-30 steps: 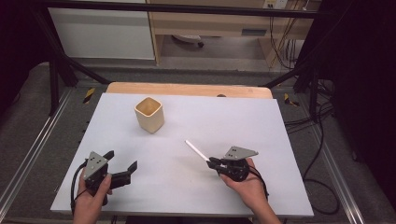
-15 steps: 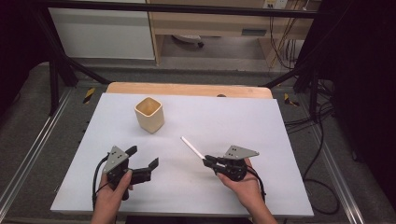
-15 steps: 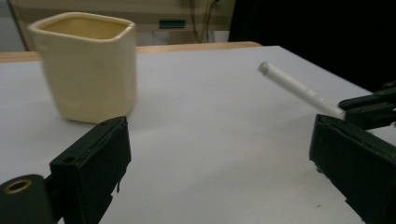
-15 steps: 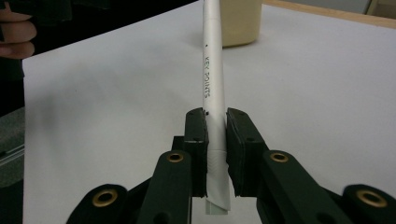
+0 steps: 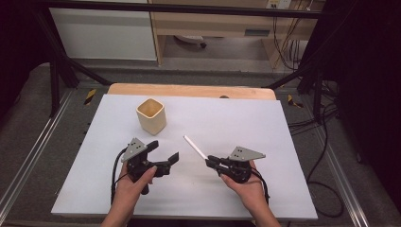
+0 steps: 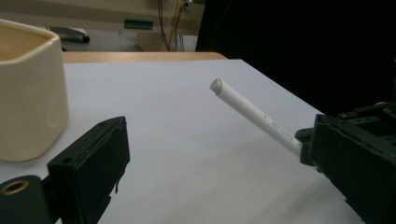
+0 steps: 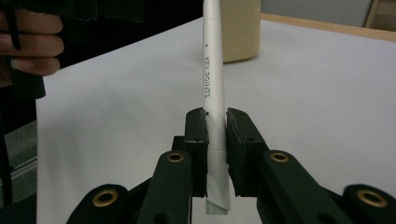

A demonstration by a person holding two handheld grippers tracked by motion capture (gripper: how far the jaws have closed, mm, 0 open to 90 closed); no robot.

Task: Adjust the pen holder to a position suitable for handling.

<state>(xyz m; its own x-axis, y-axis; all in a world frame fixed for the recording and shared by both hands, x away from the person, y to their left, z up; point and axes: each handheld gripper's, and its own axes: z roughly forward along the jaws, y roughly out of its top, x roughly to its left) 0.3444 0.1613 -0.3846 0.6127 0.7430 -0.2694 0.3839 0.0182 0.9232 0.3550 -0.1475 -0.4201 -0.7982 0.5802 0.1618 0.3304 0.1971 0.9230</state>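
Observation:
A white pen (image 5: 194, 147) marked "KEY POINTS" (image 7: 213, 70) sticks out of my right gripper (image 5: 211, 161), whose jaws are shut on its lower end (image 7: 215, 115). It points up and left toward the cream square cup (image 5: 151, 116), which stands upright at the back left. My left gripper (image 5: 163, 151) is open and empty, held just left of the pen with its jaws aimed right. In the left gripper view its jaws (image 6: 217, 126) stand wide, with the pen (image 6: 252, 112) slanting between them farther off and the cup (image 6: 28, 88) close at the left.
A white board (image 5: 283, 142) covers the table, with a wooden edge (image 5: 189, 90) behind it. Metal frame bars and cables run along the floor on both sides. A hand on the left gripper (image 7: 32, 42) is at the left of the right gripper view.
My left gripper has moved right and slightly away from the table's near edge, toward the pen, still open. The right gripper and the pen stay in place.

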